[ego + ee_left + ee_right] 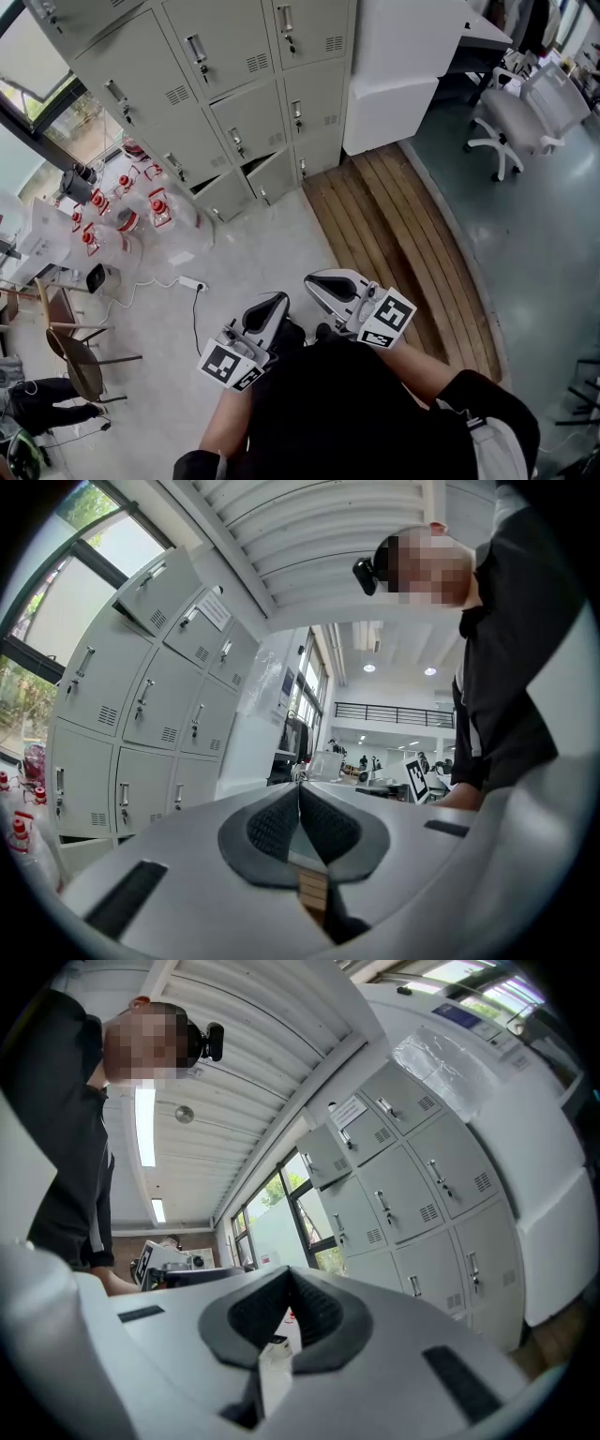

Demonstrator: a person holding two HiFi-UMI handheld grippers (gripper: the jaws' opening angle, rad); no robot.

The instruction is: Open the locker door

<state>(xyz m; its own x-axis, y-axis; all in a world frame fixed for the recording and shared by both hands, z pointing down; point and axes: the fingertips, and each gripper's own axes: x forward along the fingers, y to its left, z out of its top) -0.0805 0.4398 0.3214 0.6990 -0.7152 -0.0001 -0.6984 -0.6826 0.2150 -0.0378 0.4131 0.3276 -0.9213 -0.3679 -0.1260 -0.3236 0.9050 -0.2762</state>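
Note:
A bank of grey lockers (225, 94) stands at the far side of the floor, each door with a small handle and vent slots. A low door (270, 175) in the bottom row shows a dark gap along its top edge. Both grippers are held close to my body, well short of the lockers. My left gripper (272, 305) is shut with nothing between its pads. My right gripper (323, 284) is also shut and empty. In the left gripper view the left gripper (298, 789) has the lockers (141, 714) to its left. In the right gripper view the right gripper (289, 1277) has the lockers (422, 1194) to its right.
Several clear jugs with red caps (141, 211) sit on the floor left of the lockers. A white power strip (190, 282) with its cable lies nearby. A white cabinet (403, 75) stands right of the lockers beside a wooden floor strip (394, 234). An office chair (520, 117) is at the far right.

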